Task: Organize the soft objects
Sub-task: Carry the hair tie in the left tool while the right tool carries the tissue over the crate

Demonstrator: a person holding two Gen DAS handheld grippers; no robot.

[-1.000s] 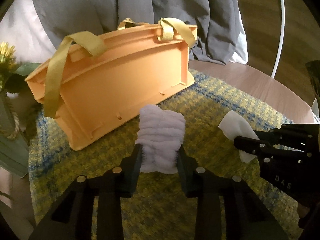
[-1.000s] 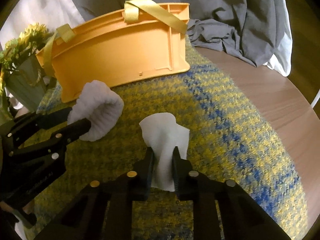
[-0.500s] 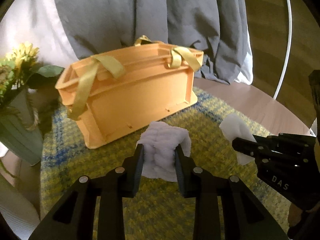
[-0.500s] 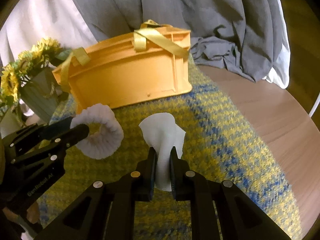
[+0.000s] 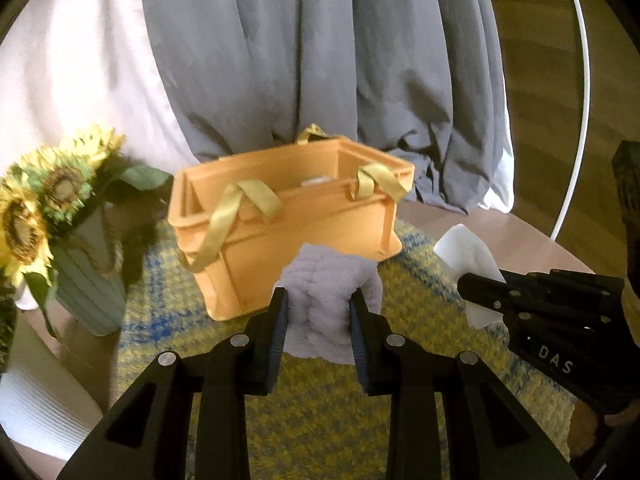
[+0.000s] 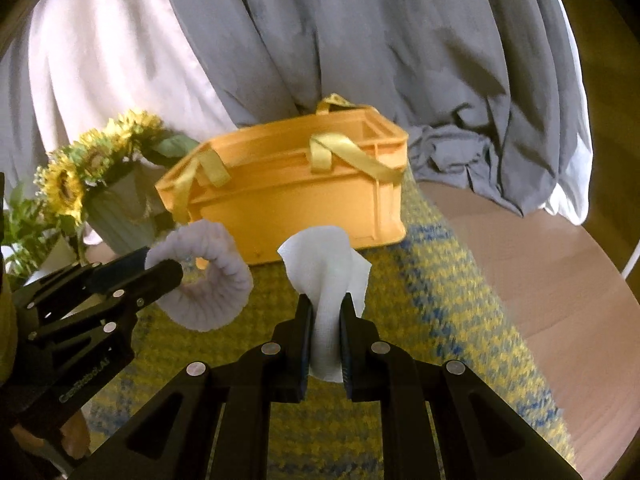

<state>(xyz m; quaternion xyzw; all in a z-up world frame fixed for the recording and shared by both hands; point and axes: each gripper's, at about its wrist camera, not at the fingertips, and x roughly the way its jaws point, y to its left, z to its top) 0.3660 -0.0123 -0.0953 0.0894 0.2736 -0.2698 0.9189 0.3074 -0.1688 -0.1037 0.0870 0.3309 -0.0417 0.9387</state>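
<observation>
My left gripper (image 5: 319,304) is shut on a fluffy lavender scrunchie (image 5: 329,280), held in the air in front of an orange plastic basket (image 5: 304,232) with yellow ribbon handles. The scrunchie also shows as a ring in the right wrist view (image 6: 208,280), with the left gripper (image 6: 160,270) on it. My right gripper (image 6: 325,312) is shut on a white cloth (image 6: 326,264), held up just before the basket (image 6: 288,200). The right gripper (image 5: 472,286) and white cloth (image 5: 468,252) also show at the right of the left wrist view.
The basket stands on a yellow and blue woven mat (image 6: 432,280) on a round wooden table (image 6: 540,272). A green vase of sunflowers (image 5: 80,272) stands left of the basket. Grey cloth (image 6: 360,40) and white cloth (image 6: 100,60) hang behind.
Both grippers have risen with their loads and tilted up. The basket now looks lower and farther, and its open top shows.
</observation>
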